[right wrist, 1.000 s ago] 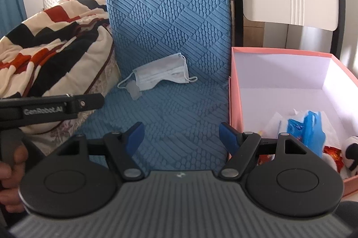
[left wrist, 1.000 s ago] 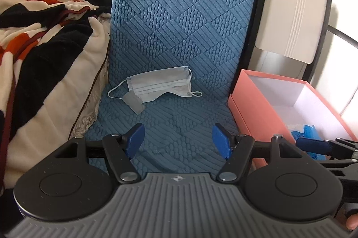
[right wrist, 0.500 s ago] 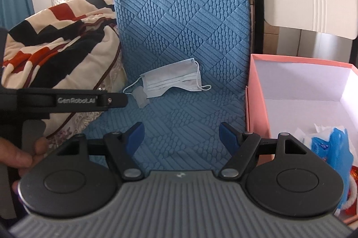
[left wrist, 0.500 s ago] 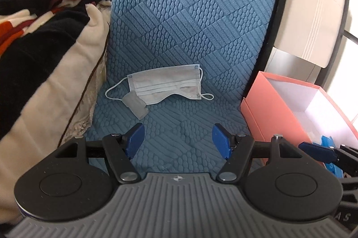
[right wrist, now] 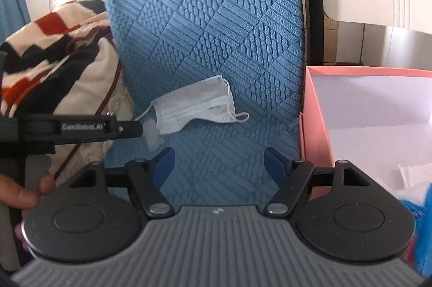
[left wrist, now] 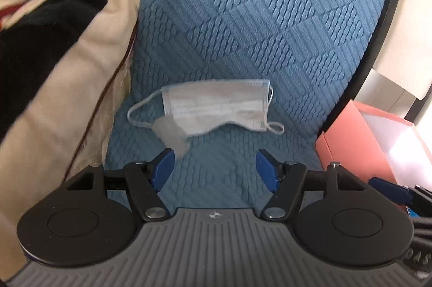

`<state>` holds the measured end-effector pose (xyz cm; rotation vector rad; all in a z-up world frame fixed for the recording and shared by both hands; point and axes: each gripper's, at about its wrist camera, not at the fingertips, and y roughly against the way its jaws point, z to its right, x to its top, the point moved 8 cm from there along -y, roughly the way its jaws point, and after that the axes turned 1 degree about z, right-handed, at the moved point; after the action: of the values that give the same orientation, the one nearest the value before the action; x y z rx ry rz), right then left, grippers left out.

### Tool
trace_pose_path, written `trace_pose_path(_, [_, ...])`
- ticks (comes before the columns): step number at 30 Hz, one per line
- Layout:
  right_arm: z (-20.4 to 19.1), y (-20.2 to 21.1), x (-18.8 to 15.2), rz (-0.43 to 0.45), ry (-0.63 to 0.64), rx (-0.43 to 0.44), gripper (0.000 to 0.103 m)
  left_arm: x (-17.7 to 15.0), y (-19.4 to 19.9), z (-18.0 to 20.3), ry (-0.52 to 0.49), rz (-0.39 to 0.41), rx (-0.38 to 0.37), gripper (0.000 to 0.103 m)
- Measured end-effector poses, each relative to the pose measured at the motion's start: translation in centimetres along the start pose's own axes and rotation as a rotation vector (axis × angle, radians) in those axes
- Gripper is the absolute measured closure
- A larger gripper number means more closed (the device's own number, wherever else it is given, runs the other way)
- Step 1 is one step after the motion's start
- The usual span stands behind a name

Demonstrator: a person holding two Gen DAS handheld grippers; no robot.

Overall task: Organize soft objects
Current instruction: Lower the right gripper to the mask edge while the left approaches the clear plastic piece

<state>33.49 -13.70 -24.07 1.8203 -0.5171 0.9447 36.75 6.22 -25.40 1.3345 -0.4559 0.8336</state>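
- Blue-padded left gripper [left wrist: 215,168] spread wide, nothing between its fingers; the left fingertip [left wrist: 164,165] sits just short of the face mask [left wrist: 216,108], at the mask's grey tab corner; whether it touches, cannot tell.
- Right gripper [right wrist: 218,168] likewise wide apart and holding nothing, well back from the mask [right wrist: 194,108], over bare quilted fabric.
- Mask: pale blue-grey surgical type, pleated, lying crumpled and partly folded on the blue quilted cushion [left wrist: 243,30], at the crease where seat meets upright back. One ear loop trails off the mask's left end, a smaller loop curls off its right end. Lower edge sags in a curve.
- Striped blanket [left wrist: 54,30] in cream, black and red-orange heaped to the left of the mask, pressing against the cushion's edge.
- Pink cardboard box [left wrist: 364,141] with white lining stands to the right of the mask, beside the cushion.
- Left wrist view only: the mask near-centred between the fingers, its grey tab clear; a tip of the other gripper low at the right edge.
- Right wrist view only: the left gripper seen side-on [right wrist: 81,127], branded arm reaching toward the mask's left end, with the holder's left hand [right wrist: 21,192] below it; the box interior [right wrist: 378,111] open, white paper and blurred blue items [right wrist: 421,211] at its near end.
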Motion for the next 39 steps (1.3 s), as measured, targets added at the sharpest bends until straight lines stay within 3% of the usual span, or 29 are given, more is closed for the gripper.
trace_pose_path(4, [0.6,-2.3,1.3,-0.014,-0.044,0.027,0.028,1.2,-1.7,-0.6,-0.033,-0.018,0.039,0.032])
trace_pose_path(13, [2.1,-7.8,3.6,-0.051,-0.066,0.050,0.034,2.4,-7.0,-3.4,0.103,-0.150,0.040,0.032])
trace_pose_path(18, [2.9,-11.4,4.2,-0.071,-0.080,0.050,0.036,2.8,-9.1,-4.8,0.145,-0.185,0.069,0.033])
trace_pose_path(25, [2.8,-15.0,5.0,-0.108,-0.052,0.073,0.037,2.9,-10.7,-5.9,0.169,-0.214,0.097,0.042])
trace_pose_path(29, [3.0,-17.1,5.4,-0.160,-0.083,0.112,0.037,2.4,-11.4,-6.3,0.203,-0.235,0.109,0.043])
trace_pose_path(39, [3.3,-19.7,4.3,-0.220,-0.065,0.108,0.037,1.7,-12.6,-7.1,0.254,-0.267,0.114,0.043])
